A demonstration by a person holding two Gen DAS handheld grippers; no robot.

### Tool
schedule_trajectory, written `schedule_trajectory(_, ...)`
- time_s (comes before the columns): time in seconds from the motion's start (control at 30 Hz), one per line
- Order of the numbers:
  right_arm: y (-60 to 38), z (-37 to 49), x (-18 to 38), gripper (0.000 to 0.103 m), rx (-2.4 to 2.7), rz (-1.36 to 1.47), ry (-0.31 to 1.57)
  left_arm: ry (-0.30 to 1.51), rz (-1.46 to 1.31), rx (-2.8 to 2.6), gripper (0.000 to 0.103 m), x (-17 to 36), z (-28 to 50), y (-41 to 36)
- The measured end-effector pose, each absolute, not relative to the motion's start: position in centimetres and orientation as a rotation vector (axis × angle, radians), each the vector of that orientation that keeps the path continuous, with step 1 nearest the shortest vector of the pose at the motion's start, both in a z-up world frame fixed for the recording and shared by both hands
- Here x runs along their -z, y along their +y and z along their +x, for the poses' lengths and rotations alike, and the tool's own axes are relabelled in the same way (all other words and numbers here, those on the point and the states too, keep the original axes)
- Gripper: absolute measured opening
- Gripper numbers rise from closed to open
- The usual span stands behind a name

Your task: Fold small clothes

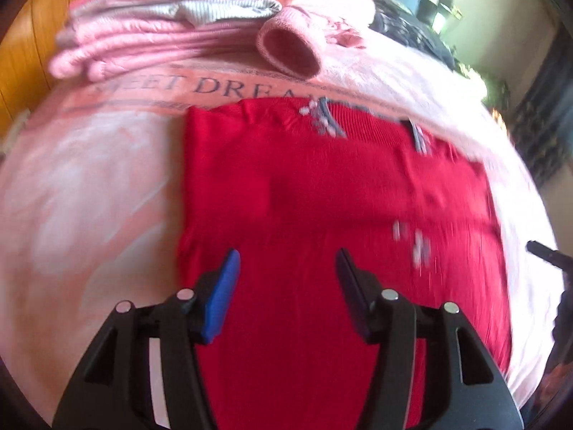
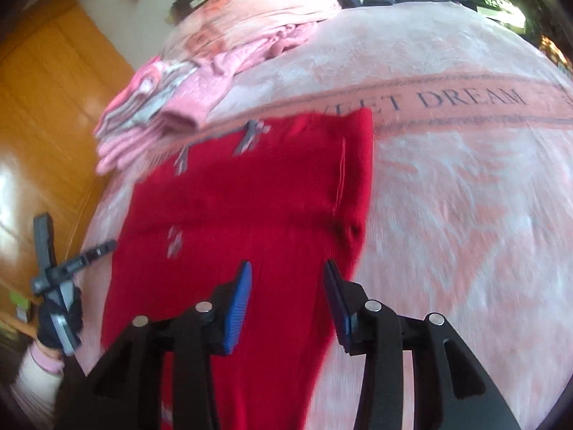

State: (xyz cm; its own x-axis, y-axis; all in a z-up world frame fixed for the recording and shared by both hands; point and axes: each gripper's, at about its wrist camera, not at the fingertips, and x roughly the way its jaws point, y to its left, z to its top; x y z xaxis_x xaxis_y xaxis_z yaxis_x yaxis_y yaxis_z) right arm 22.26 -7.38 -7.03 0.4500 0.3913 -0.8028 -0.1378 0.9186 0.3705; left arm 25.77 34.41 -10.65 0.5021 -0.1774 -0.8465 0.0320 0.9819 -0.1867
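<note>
Left wrist view
- left gripper (image 1: 286, 254): fingers spread wide, nothing pinched between them, hovering just over the near part of the garment
- red knit garment (image 1: 322, 197): lying flat on the blanket, folded to a roughly rectangular shape, small grey-white motifs near the far edge and on the right side
- pink blanket (image 1: 89, 186): spread underneath, printed band with "DREAM" lettering just past the garment's far edge
- pile of pink clothes (image 1: 161, 28): stacked beyond the lettering, some grey-striped fabric in it, a pink cuff opening facing this way
- picture quality: pretty blurry

Right wrist view
- right gripper (image 2: 286, 268): also gaping open, empty, above the garment's near right edge
- red knit garment (image 2: 250, 186): flat on the blanket, visible seam running along its right side
- left gripper (image 2: 68, 261): off to the left beside the garment, held by a gloved hand (image 2: 59, 319); can't tell its jaw state from here
- wooden floor (image 2: 46, 114): orange-brown, left of the bed
</note>
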Motion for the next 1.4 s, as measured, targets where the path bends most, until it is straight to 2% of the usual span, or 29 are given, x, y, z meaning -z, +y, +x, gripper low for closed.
schedule_trajectory(0.13, -7.0, 14.4, 7.8, 0.044, -0.356, 0.215, 1.112, 1.083, -0.107, 0.098, 0.061, 9.8, 18.5, 35.2)
schedule_trajectory(0.27, -6.8, 7.8, 8.9, 0.050, -0.321, 0.181, 1.150, 1.125, -0.090, 0.072, 0.065, 9.8, 12.5, 36.1)
schedule_trajectory(0.33, -6.7, 5.9, 9.4, 0.057, -0.323, 0.194, 1.162, 1.160, -0.086, 0.053, 0.066, 10.2, 9.9, 36.4)
schedule_trajectory(0.5, -7.0, 2.6, 10.5, 0.060, -0.314, 0.226, 1.206, 1.213, -0.164, 0.049, 0.066, 11.5, 5.1, 38.1)
schedule_trajectory(0.8, -6.7, 1.4, 11.9, 0.062, -0.287, 0.185, 1.265, 1.315, -0.289, 0.086, 0.066, 14.7, 1.7, 40.0)
schedule_trajectory(1.07, -6.3, 0.9, 12.0, 0.065, -0.331, 0.168, 1.275, 1.340, -0.242, 0.150, 0.069, 15.1, 0.0, 39.0)
schedule_trajectory(1.3, -6.5, 0.7, 12.5, 0.066, -0.399, 0.221, 1.281, 1.329, -0.330, 0.211, 0.069, 15.1, -0.7, 38.3)
schedule_trajectory(1.33, -6.4, 0.7, 12.6, 0.066, -0.417, 0.243, 1.283, 1.333, -0.355, 0.232, 0.068, 15.1, -0.5, 38.2)
schedule_trajectory(1.4, -6.2, 0.6, 12.8, 0.065, -0.443, 0.256, 1.288, 1.335, -0.374, 0.228, 0.061, 15.1, -0.7, 38.2)
